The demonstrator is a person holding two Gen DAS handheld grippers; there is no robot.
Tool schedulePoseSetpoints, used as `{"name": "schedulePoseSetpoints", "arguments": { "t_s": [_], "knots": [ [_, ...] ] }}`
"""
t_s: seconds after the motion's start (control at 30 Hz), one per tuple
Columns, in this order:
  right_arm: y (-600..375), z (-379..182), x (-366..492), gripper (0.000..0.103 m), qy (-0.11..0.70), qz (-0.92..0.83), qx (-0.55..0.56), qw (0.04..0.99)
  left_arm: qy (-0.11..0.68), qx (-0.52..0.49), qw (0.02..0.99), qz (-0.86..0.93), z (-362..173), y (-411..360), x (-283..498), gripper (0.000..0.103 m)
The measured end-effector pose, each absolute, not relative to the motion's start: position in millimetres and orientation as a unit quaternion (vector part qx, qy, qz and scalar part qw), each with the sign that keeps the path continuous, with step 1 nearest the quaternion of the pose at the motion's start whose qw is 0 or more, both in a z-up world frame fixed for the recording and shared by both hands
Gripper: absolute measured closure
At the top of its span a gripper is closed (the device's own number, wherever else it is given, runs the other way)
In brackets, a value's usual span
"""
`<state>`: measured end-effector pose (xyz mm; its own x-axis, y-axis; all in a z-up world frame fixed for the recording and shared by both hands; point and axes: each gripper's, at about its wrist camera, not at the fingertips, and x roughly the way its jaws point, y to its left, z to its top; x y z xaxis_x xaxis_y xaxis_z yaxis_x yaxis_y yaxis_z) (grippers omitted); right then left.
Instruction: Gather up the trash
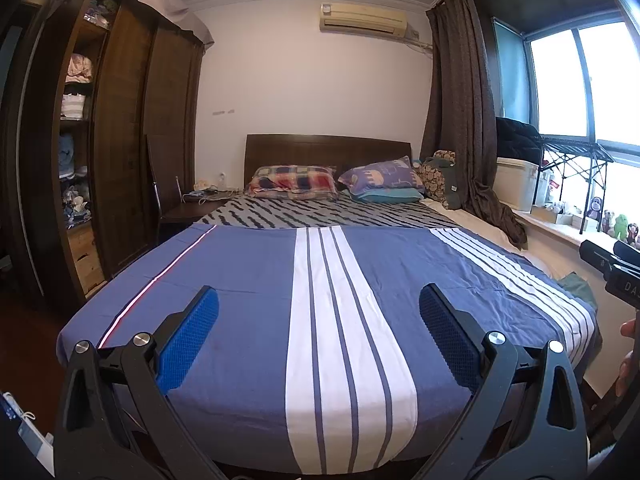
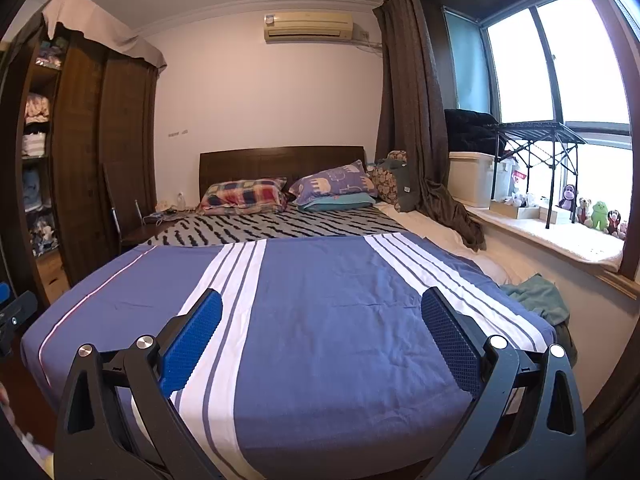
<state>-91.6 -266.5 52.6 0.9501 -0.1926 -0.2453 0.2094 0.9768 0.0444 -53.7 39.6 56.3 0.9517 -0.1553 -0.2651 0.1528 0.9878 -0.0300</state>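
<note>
Both grippers hang above the foot of the bed, jaws spread wide and holding nothing: the left gripper [image 1: 319, 334] sits over the central white stripes of the blue bedspread [image 1: 248, 280], the right gripper [image 2: 322, 338] over the plain blue field between two stripe bands. No piece of trash can be made out on the bed in either view; where the task's thing lies I cannot tell. The right wrist view shows more of the window side — a crumpled green cloth [image 2: 538, 294] at the bed's right edge, and the sill [image 2: 560, 240] with its row of plush toys [image 2: 599, 215] under a black folding rack [image 2: 536, 132]. The left wrist view shows only a corner of that cloth, but it alone catches the other gripper's dark body at its right border with a hand [image 1: 629, 354] below it, and more of the open wardrobe [image 1: 76, 120] shelves stacked with folded clothes. Both views share the two pillows [image 1: 294, 184], the headboard and the wall air conditioner [image 1: 363, 18].
</note>
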Motion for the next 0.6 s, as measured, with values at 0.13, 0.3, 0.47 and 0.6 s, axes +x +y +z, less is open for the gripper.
{"name": "schedulePoseSetpoints", "arguments": {
  "t_s": [0.13,0.3,0.47,0.6],
  "knots": [
    [-267.4,51.4,-92.2,0.003,0.122,-0.096,0.038,0.987,0.135,-0.001,0.988,-0.077,57.6,38.0,-54.2,0.008],
    [-269.3,53.0,-91.1,0.003,0.122,-0.091,0.04,0.988,0.135,-0.001,0.988,-0.078,57.5,37.0,-55.0,0.008],
    [-270.2,55.7,-91.6,0.003,0.118,-0.089,0.039,0.988,0.133,-0.001,0.988,-0.077,60.5,38.1,-56.2,0.008],
    [-269.4,56.2,-91.5,0.003,0.119,-0.087,0.04,0.988,0.131,-0.001,0.988,-0.078,62.8,40.1,-56.7,0.008]
  ]
}}
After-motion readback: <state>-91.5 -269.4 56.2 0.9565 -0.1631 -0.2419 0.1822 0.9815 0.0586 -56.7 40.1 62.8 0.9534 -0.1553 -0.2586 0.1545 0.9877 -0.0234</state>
